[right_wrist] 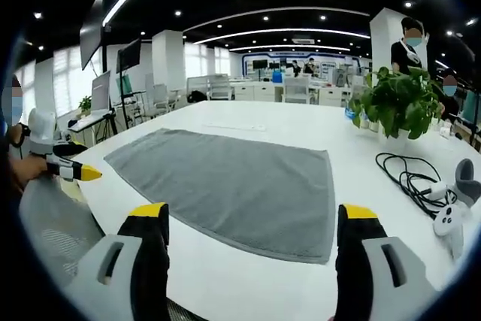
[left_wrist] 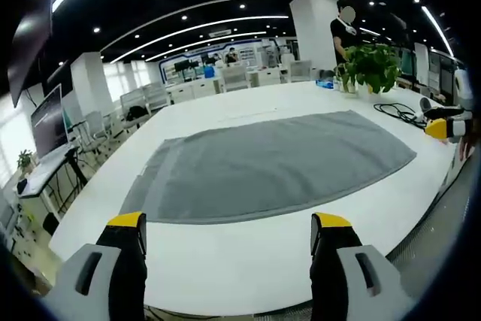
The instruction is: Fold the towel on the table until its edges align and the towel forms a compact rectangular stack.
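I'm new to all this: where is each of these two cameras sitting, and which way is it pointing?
Left gripper view: rides on the left gripper, looking forward between its open yellow-tipped jaws across the white table at the flat grey towel; the right gripper pokes in at the right edge.
Right gripper view: rides on the right gripper, jaws open, facing the towel from its other end; the left gripper and a hand show at left.
Shared: towel, table, potted plant, black cable.
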Demonstrator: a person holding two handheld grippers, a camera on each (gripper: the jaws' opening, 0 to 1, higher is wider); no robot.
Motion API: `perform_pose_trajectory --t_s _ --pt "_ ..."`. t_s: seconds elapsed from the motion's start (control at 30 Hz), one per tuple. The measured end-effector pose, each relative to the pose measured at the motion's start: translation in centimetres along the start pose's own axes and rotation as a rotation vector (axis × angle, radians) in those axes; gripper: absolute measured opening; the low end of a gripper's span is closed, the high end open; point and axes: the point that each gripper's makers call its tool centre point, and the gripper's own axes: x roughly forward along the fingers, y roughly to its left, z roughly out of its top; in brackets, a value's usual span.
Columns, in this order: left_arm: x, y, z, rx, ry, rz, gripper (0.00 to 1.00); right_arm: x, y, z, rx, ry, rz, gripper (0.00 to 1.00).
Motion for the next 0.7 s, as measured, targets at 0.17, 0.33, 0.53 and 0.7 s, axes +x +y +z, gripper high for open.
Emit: perform_pose_trajectory --t_s 0.17,0.33,0.53,0.7 --pt "0.05 0.11 -0.03 -0.008 -0.002 0.002 0.93 0.00 0.09 0.01 0.000 0.000 0.006 0.93" --pt "0.01 0.07 -0.04 -0.008 -0.001 0.003 0.93 0.02 0.23 -0.09 0.004 0.005 0.015 0.93" --pt "-0.14 -0.04 -0.02 -0.009 0.002 0.004 0.92 -0.01 0.18 -0.08 0.010 0.004 0.013 0.94" --pt "-0.23 -0.01 0.06 -0.012 0.000 0.008 0.92 0.03 0.28 -0.19 0.012 0.010 0.019 0.94"
